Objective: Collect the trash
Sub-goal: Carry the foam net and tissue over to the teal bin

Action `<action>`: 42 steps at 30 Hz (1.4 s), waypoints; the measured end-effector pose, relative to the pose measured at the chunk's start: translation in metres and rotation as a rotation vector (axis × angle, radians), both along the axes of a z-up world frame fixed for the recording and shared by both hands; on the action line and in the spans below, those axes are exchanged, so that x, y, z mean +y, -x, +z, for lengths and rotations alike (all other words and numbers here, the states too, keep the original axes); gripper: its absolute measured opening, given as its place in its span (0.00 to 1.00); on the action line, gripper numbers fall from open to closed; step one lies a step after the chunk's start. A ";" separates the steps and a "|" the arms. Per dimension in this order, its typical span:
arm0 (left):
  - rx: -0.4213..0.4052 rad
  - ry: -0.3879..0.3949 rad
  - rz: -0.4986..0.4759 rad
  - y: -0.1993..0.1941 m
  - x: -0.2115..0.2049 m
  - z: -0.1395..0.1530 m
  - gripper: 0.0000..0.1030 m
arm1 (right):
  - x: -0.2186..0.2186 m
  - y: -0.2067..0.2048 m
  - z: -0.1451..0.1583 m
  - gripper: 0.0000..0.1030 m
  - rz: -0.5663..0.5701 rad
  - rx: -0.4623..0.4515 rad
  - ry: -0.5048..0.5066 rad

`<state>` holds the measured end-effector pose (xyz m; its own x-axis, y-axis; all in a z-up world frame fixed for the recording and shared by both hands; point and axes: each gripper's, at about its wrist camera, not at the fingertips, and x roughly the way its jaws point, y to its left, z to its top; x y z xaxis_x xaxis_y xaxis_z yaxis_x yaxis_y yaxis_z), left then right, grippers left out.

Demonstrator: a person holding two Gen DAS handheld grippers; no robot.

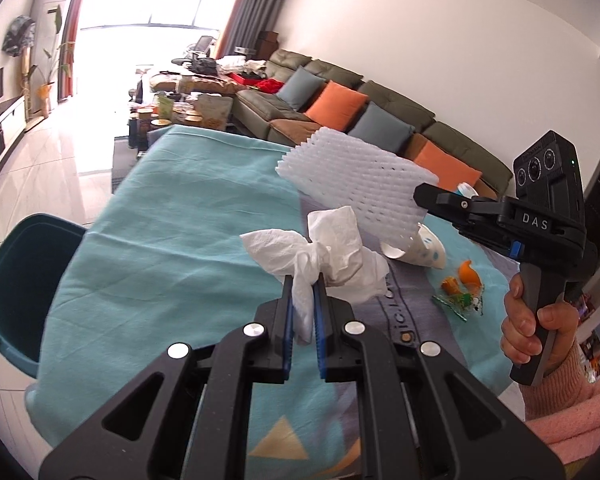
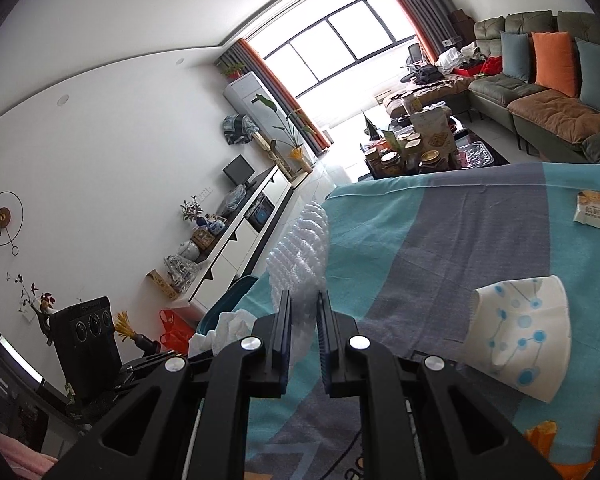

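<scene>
While bin (image 1: 4,280) interior looks dark | tissue (image 1: 332,256) clamped | foam net (image 1: 360,176) clamped

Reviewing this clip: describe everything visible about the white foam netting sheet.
The white foam netting sheet is a soft-looking, diamond-patterned mesh with a jagged far edge, apparently the foam kind used as packing. It is held above the teal tablecloth, roughly flat and tilted, pinched at one end by the shut right gripper. In the right wrist view it runs forward from between the fingers. No other contact is visible.
</scene>
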<state>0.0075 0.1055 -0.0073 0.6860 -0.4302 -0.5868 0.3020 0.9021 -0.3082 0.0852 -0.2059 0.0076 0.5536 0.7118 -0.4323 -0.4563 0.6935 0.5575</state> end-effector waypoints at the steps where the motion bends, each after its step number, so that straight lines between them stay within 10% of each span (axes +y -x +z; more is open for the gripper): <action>1: -0.001 0.000 0.017 0.002 0.007 0.001 0.09 | 0.006 0.000 -0.001 0.11 0.011 -0.001 0.002; 42: 0.108 -0.023 0.536 0.002 0.208 -0.033 0.09 | 0.216 -0.070 -0.011 0.11 0.339 0.058 0.154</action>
